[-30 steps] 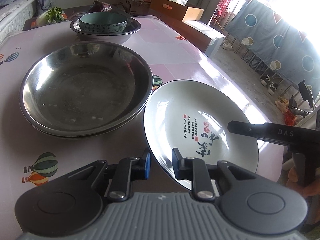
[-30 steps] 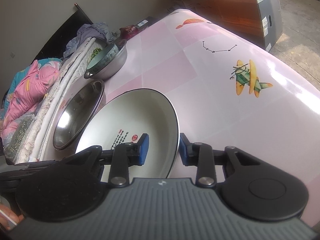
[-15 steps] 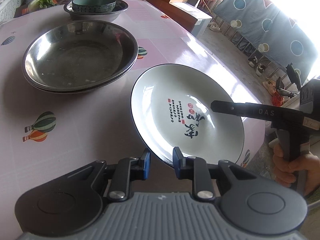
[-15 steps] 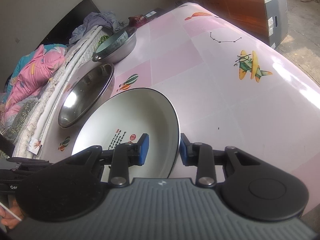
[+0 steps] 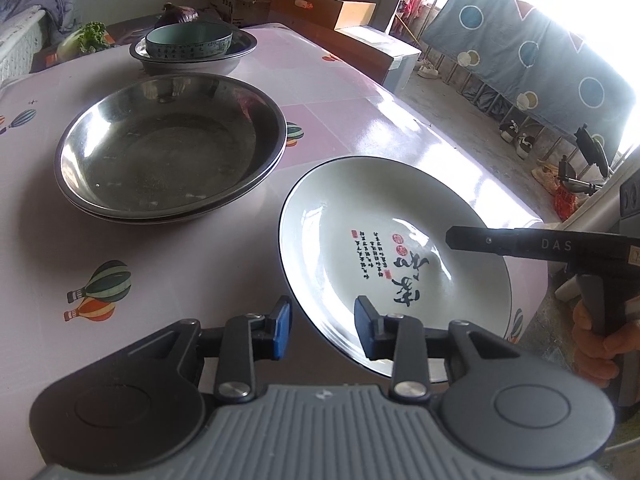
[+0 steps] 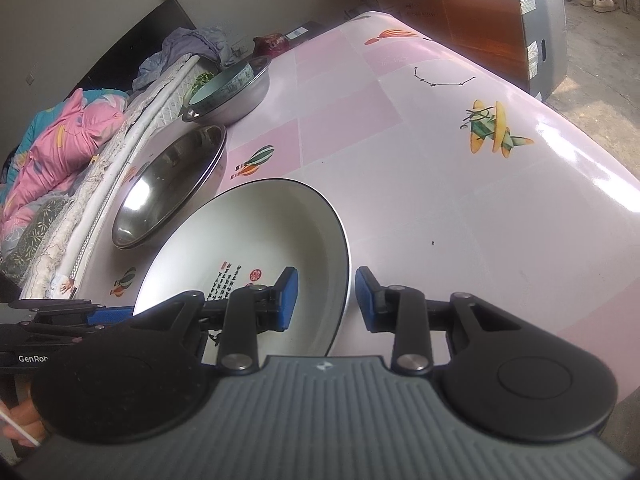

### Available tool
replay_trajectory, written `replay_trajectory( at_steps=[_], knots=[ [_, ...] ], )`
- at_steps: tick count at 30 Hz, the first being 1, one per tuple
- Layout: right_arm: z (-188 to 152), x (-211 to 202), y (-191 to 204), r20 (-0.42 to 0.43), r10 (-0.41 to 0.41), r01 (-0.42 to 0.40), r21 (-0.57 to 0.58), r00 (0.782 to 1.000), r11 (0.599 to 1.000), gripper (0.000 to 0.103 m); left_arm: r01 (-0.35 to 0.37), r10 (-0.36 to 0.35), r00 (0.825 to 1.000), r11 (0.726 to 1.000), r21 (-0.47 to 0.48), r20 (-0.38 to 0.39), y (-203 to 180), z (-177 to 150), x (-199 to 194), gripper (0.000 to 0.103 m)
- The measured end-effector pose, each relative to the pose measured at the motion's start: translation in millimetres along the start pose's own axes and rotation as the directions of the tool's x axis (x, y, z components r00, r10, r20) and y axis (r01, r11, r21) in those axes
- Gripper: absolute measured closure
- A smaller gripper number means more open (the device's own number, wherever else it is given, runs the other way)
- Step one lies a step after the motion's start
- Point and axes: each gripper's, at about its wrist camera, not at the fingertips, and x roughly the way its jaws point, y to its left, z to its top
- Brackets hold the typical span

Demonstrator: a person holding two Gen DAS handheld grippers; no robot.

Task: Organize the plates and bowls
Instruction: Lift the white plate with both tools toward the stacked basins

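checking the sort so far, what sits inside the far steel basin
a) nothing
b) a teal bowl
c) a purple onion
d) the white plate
b: in the left wrist view a teal bowl sits nested in the far steel basin, while the white plate is at the near table edge.

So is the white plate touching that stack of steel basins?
Apart. The left wrist view shows a strip of pink tablecloth between the rim of the white plate and the steel basins.
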Motion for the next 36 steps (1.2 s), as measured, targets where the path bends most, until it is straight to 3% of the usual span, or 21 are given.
replay_trajectory(
  at_steps=[13, 22, 36],
  knots=[
    [-15, -3, 18, 0.021, -0.047, 0.049, -0.113, 0.999, 0.992, 0.07, -0.058, 0.057, 0.998, 0.997, 0.041, 0.034, -11, 2, 14, 0.065],
    [-6, 7, 17, 0.035, -0.007, 0.011, -0.108, 0.999, 0.994, 0.07, -0.066, 0.066, 0.998, 0.998, 0.006, 0.02, -8, -1, 7, 0.065],
    [-3, 16, 23, 0.057, -0.025, 0.033, -0.15, 0.998, 0.988, 0.071, -0.072, 0.072, 0.997, 0.997, -0.01, 0.021, -3, -4, 5, 0.066]
  ],
)
